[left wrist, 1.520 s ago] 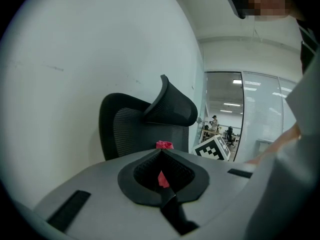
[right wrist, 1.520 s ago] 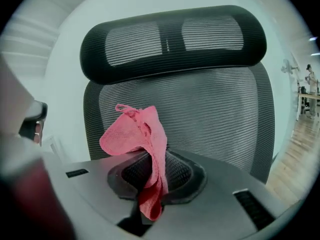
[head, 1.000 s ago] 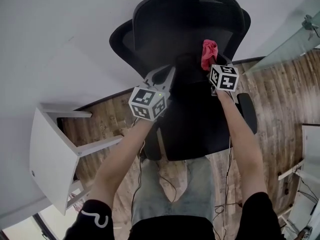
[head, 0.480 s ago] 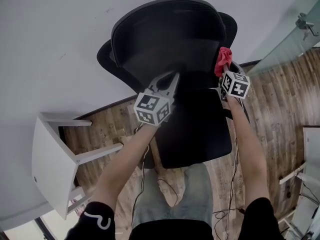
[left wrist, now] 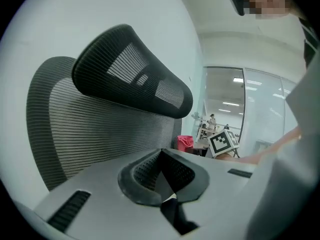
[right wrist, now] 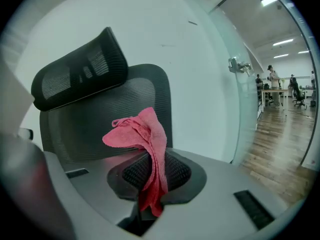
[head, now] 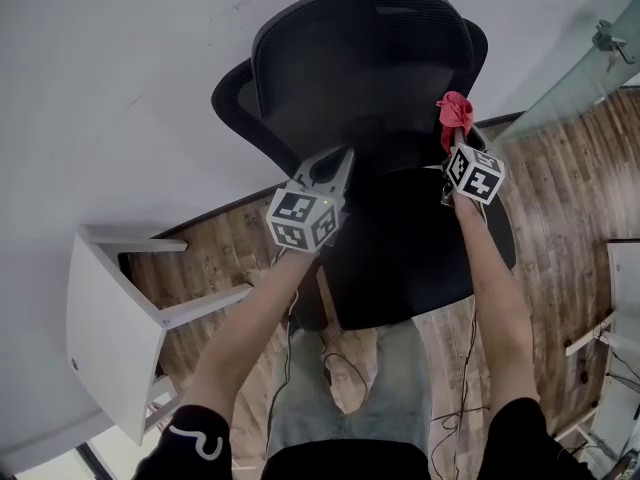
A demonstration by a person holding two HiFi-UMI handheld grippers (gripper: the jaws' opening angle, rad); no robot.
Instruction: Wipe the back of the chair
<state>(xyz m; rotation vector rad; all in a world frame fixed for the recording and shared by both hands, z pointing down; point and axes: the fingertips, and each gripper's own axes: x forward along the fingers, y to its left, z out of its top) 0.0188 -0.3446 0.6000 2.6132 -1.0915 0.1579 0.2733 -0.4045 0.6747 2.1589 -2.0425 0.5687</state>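
A black chair (head: 400,238) is standing by a white wall (head: 120,58), its back (head: 360,68) reaching toward twelve o'clock. The right gripper (head: 457,144) is holding a red cloth (head: 455,115) at the back's edge near two o'clock, while the left gripper (head: 338,161) is pointing at the back's lower part near the centre. A white stool (head: 105,313) is sitting on the wood floor (head: 565,198) at eight o'clock.

Chair (head: 380,68) base was hidden under its seat in head view. Cloth (right wrist: 150,144) lower end vanished between right gripper (right wrist: 152,176) pads. Couldn't tell whether cloth touched the backrest. White furniture (head: 625,288) was cut by the right edge. Distant people (right wrist: 272,84) were too small to resolve.
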